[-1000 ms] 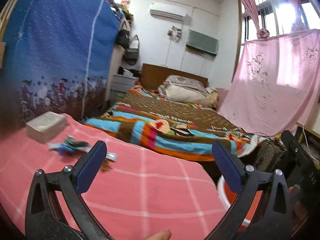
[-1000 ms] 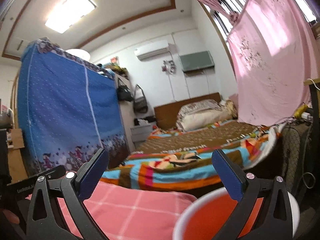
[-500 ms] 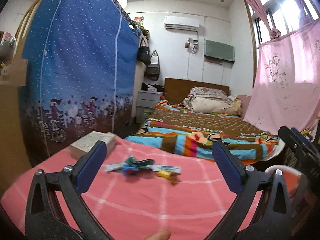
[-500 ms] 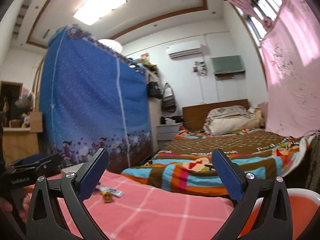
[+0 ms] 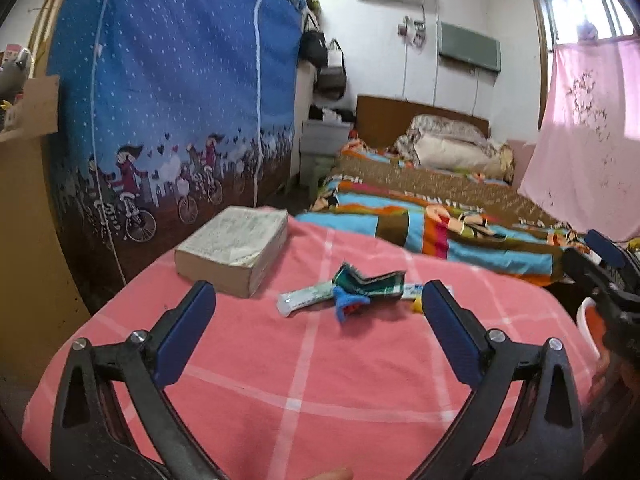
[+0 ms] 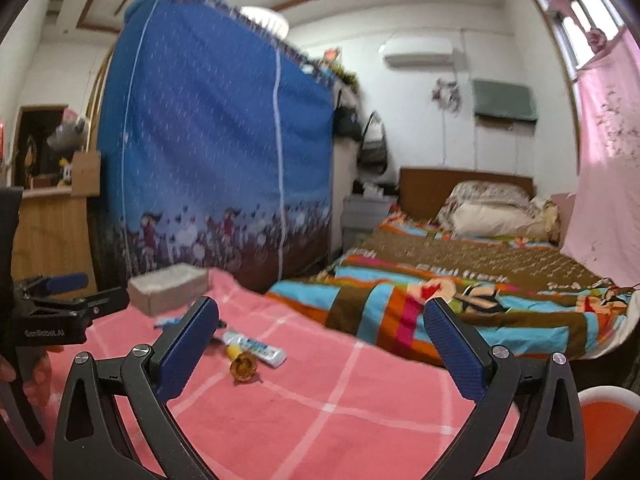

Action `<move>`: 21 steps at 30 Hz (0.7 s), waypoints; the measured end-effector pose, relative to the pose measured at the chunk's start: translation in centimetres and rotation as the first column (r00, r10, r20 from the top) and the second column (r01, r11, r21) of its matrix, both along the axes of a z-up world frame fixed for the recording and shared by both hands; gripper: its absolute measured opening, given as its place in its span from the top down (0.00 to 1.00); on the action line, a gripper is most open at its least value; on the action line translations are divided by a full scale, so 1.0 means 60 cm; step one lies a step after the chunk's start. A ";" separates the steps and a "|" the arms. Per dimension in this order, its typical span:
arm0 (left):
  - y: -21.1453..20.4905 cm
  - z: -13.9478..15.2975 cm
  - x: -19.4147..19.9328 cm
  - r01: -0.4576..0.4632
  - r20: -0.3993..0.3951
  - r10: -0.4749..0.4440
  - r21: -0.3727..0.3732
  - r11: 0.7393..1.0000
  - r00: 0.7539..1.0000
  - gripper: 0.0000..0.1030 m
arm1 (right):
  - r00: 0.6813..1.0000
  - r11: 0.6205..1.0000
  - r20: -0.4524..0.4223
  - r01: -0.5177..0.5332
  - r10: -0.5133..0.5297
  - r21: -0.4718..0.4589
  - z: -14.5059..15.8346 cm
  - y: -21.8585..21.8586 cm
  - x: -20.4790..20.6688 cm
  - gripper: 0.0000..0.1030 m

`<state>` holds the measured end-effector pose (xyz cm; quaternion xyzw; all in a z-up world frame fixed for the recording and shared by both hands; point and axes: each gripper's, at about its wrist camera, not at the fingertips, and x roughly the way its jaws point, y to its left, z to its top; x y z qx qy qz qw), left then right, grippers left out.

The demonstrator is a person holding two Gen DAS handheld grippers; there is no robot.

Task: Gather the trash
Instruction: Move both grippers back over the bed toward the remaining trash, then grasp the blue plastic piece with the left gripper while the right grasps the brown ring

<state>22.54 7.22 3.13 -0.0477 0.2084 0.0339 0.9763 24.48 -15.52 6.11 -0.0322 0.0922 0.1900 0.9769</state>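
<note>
Trash lies in a small heap on the pink checked cloth (image 5: 320, 380): a white tube-like wrapper (image 5: 305, 299), a green folded wrapper (image 5: 370, 283), a blue scrap (image 5: 349, 305). In the right wrist view I see the white wrapper (image 6: 256, 347) and a crumpled gold wrapper (image 6: 243, 367). My left gripper (image 5: 318, 332) is open and empty, a short way before the heap. My right gripper (image 6: 320, 344) is open and empty, to the right of the trash. A white-rimmed orange bin (image 6: 604, 412) sits at the table's right edge.
A thick worn book (image 5: 234, 248) lies at the cloth's far left. A blue fabric wardrobe (image 5: 172, 100) stands behind to the left. A bed with a striped blanket (image 5: 432, 224) lies beyond the table. A pink curtain (image 5: 588, 132) hangs on the right.
Both grippers have swung left and tilted down. The trash and book now sit nearer the middle of both views, and the bin has slid toward the right edge.
</note>
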 end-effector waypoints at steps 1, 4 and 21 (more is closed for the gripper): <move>0.000 -0.004 0.005 0.010 -0.016 -0.010 0.001 1.000 1.000 0.03 | 1.000 1.000 -0.027 -0.012 0.011 -0.015 -0.006 0.010 0.009 0.00; 0.001 -0.015 0.020 0.044 -0.066 -0.045 -0.014 0.999 0.997 0.12 | 0.993 0.997 -0.113 -0.049 0.043 -0.051 -0.017 0.033 0.038 0.00; -0.010 -0.048 0.084 0.150 -0.245 -0.174 -0.115 0.982 0.954 0.73 | 0.880 0.984 -0.459 -0.168 0.121 -0.062 -0.076 0.087 0.109 0.45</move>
